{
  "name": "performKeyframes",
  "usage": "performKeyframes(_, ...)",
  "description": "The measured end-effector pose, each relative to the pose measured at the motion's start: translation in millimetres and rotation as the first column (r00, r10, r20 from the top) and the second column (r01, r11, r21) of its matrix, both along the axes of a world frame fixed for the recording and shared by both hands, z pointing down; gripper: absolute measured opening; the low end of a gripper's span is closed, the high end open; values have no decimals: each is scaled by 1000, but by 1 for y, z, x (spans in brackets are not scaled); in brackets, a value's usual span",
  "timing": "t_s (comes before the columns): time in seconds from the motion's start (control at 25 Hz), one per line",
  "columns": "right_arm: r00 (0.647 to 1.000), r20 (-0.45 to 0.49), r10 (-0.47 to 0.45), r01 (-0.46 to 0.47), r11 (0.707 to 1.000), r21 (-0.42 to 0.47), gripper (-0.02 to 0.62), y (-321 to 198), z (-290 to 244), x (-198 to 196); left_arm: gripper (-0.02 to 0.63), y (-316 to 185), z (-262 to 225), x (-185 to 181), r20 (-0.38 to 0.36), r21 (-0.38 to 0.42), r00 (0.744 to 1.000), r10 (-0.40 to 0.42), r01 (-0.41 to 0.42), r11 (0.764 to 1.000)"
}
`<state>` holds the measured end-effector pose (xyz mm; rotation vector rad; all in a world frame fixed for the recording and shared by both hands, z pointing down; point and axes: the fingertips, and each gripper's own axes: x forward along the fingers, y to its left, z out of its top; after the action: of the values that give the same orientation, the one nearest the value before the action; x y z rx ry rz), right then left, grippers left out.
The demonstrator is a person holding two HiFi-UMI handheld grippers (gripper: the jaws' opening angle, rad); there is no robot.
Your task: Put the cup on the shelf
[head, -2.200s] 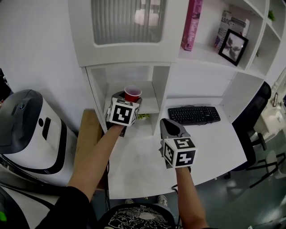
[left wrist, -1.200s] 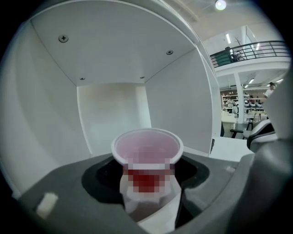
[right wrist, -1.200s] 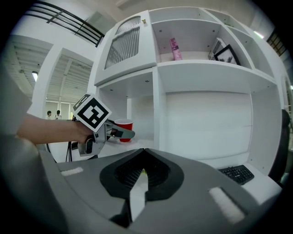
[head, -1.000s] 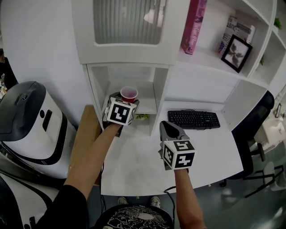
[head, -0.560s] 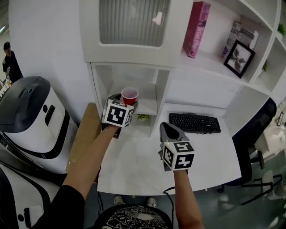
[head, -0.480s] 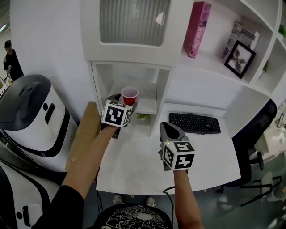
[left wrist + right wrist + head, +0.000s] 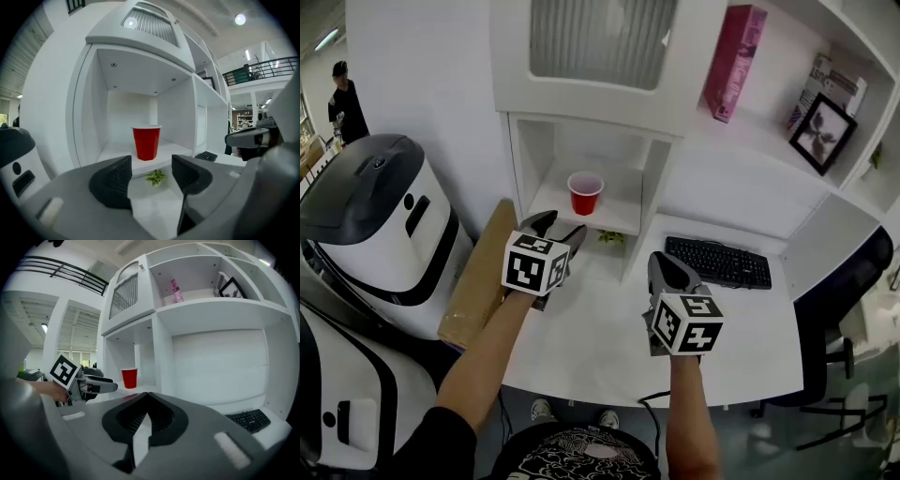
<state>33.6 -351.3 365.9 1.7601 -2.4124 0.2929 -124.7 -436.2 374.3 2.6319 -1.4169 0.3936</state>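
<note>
A red plastic cup (image 7: 584, 193) (image 7: 146, 142) (image 7: 129, 378) stands upright on the low white shelf (image 7: 623, 217) inside the left cubby. My left gripper (image 7: 557, 228) (image 7: 151, 176) is open and empty, drawn back in front of the cubby, apart from the cup. My right gripper (image 7: 667, 272) (image 7: 147, 401) hovers over the desk to the right, jaws shut with nothing in them.
A small green plant sprig (image 7: 610, 238) lies on the desk under the shelf. A black keyboard (image 7: 717, 262) sits at the right. A large white-and-black machine (image 7: 375, 234) and a cardboard piece (image 7: 480, 277) stand at left. A pink box (image 7: 734, 62) and framed picture (image 7: 821, 131) are on upper shelves.
My left gripper has let go of the cup, opened and pulled back from the shelf toward me. The cup stays standing on the shelf. The right gripper barely moved.
</note>
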Motion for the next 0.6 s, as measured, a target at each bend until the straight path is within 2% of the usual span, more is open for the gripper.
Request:
performKeyframes(0.16, 1000, 6, -9, 9, 1000, 8, 25, 3, -3, 2, 239, 24, -8, -1, -20, 40, 1000, 21, -20, 999)
performKeyframes(0.32, 1000, 6, -18, 18, 1000, 22, 25, 6, -5, 2, 154, 45, -24, 0, -54, 83, 998, 40, -36, 996)
performKeyframes(0.6, 999, -4, -39, 39, 999, 38, 25, 11, -10, 1, 90, 64, -30, -13, -101, 107, 995, 27, -16, 994)
